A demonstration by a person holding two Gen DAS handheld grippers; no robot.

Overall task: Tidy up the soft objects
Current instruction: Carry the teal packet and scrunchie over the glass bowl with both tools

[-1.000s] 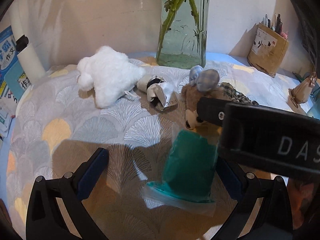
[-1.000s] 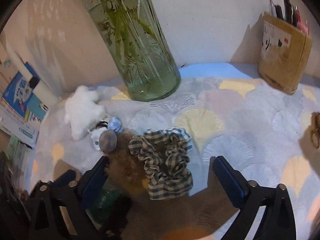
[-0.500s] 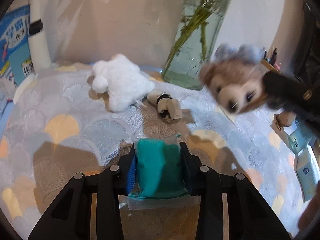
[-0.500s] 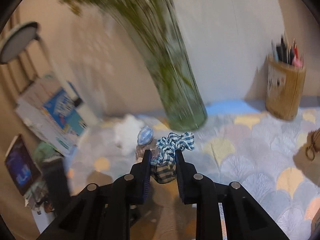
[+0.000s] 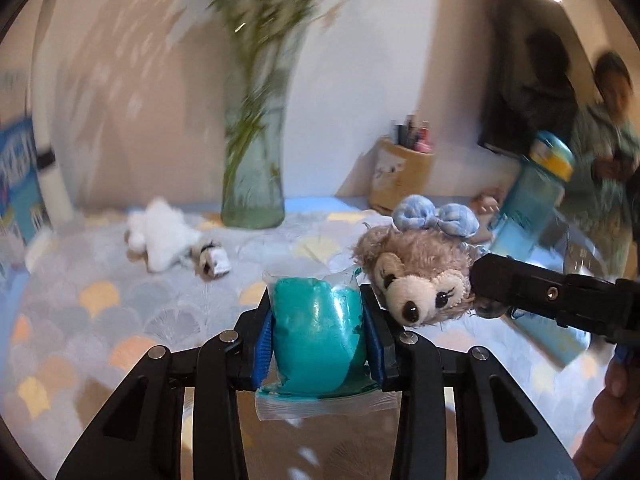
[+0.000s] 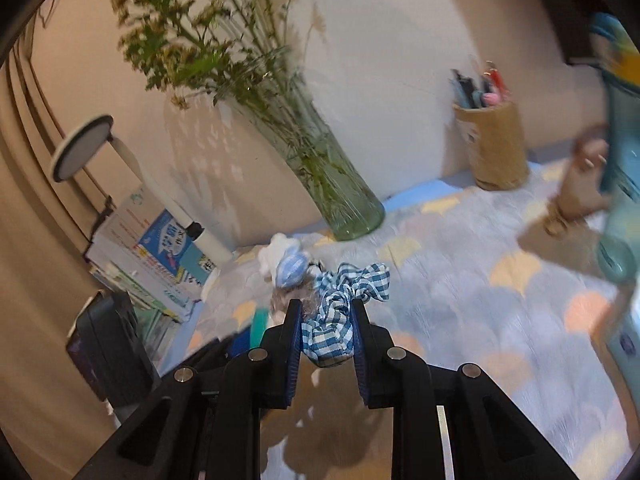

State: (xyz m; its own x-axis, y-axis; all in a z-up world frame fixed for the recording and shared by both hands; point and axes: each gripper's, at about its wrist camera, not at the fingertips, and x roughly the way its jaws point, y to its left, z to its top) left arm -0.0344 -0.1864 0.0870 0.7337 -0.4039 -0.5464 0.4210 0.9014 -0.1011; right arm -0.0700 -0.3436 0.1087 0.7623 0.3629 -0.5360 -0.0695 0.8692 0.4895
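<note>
Two tongs, both clamped and raised off the scallop-print surface [image 5: 120,304]. Glass vase [image 5: 253,184] with stems at the back edge; pen holder [image 5: 400,176] toward the back right corner, label unreadable. Blue book [image 6: 172,248] at the left edge, characters blurred. White plush [image 5: 164,236] lies near the vase. Left tongs [image 5: 318,332] squeeze a bagged teal lump [image 5: 316,340]. Right tongs [image 6: 326,332] pinch a checked scrunchie [image 6: 340,304], with a bear plush [image 5: 420,276] against them.

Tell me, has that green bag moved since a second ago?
Yes. The green bag is lifted off the tablecloth, clamped in the left gripper, now overlapping the vase base.
</note>
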